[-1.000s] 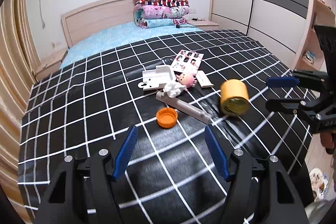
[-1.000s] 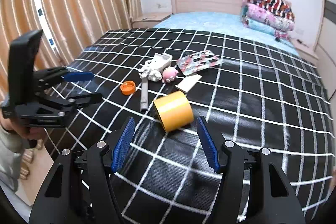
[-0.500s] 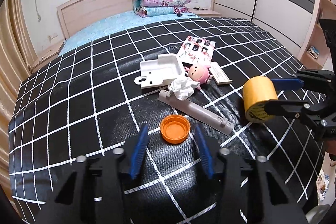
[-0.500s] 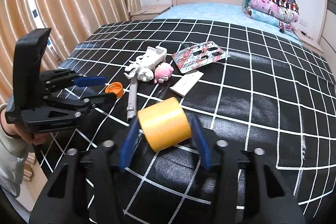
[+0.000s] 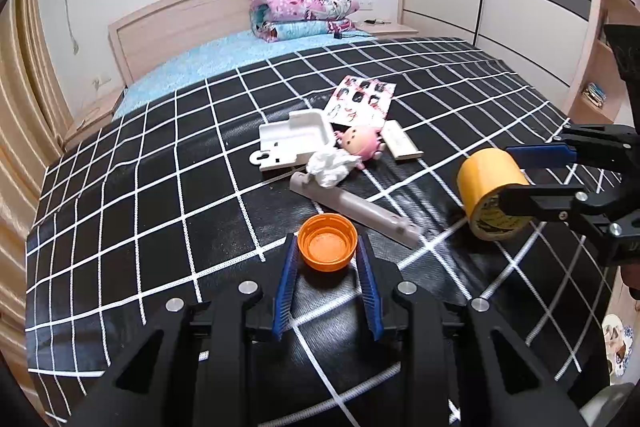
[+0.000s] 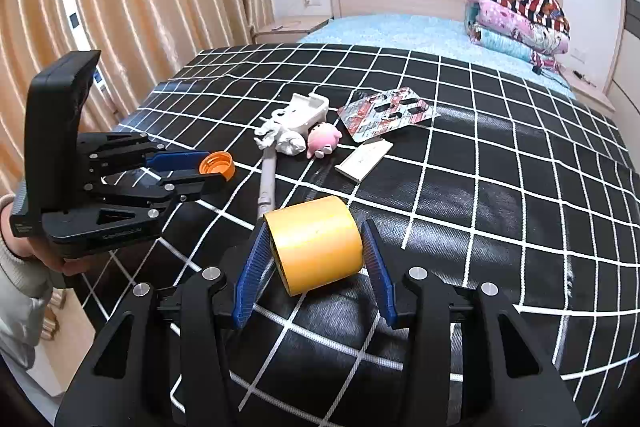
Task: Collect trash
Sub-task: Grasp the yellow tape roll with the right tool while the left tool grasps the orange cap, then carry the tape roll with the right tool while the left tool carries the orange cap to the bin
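Over the last second both hand-held grippers had come down from hovering spread above the bed (image 5: 120, 227) and narrowed around separate items. The left hand-held gripper (image 5: 327, 247) had its 2 blue pads on either side of the orange cap (image 5: 327, 247), very close or just touching; whether it was already pinching could not be told, and the cap still lay on the black checked cover. The right hand-held gripper (image 6: 316, 247) likewise bracketed the yellow tape roll (image 6: 316, 245), pads flush against its end faces in the left wrist view, so it looked to be pinching the roll, though a firm grip could not be confirmed. That suggested 2 pick-ups were starting at once, with nothing yet collected.

The cap was a shallow open cup, mouth up, rigid and small, so it would probably hold well across its rim. The roll lay on its side, printed core facing the left hand-held gripper, and could roll if released.

Ahead of the left hand-held gripper lay a grey bar (image 5: 352, 209), a crumpled tissue (image 5: 328, 167), a white plastic tray (image 5: 294, 143), a pink toy (image 5: 360, 143), a small box (image 5: 400, 145) and a printed card (image 5: 362, 99). No bin showed in either view.
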The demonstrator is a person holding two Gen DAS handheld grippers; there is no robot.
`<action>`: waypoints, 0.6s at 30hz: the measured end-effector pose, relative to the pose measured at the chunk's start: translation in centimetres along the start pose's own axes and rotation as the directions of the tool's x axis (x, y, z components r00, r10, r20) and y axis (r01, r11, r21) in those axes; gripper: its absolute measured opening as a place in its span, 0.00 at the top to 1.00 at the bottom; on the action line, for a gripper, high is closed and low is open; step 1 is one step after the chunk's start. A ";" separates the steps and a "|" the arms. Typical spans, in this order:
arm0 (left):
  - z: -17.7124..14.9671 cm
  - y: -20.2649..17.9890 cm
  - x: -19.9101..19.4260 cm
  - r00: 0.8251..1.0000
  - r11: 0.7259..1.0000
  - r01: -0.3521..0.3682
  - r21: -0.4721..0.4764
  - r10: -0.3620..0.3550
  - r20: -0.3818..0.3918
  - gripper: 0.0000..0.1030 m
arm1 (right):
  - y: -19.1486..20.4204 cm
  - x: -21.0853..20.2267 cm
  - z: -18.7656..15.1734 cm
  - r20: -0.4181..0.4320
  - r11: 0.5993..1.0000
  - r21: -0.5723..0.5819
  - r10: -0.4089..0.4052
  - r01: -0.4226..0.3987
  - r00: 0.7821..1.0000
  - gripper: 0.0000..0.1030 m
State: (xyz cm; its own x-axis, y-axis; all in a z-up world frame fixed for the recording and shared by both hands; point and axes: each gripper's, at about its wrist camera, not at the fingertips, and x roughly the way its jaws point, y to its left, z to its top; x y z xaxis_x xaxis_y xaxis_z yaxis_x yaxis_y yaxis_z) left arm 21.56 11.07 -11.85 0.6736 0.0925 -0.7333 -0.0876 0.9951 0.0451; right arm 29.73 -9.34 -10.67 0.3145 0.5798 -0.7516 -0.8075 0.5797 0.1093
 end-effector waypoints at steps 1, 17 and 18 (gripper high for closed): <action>-0.1 -0.2 -0.3 1.000 1.000 0.001 0.002 -0.001 0.005 0.72 | 0.1 -0.3 -0.1 0.003 1.000 -0.002 -0.004 0.004 1.000 0.55; -3.1 -4.8 -7.1 0.996 0.998 0.043 0.055 -0.048 0.081 0.72 | 2.5 -6.4 -3.4 0.066 1.000 -0.020 -0.017 0.018 0.998 0.55; -3.3 -5.0 -7.4 0.995 0.997 0.042 0.057 -0.047 0.082 0.72 | 2.7 -6.7 -3.8 0.068 1.000 -0.019 -0.017 0.019 0.998 0.55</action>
State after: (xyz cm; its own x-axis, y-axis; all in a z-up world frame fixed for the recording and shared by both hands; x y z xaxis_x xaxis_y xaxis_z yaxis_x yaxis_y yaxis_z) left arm 14.58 5.26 -8.88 0.7352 0.0483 -0.6762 -0.0169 0.9985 0.0529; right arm 23.58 -13.86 -7.81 0.3618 0.6075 -0.7071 -0.8110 0.5791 0.0825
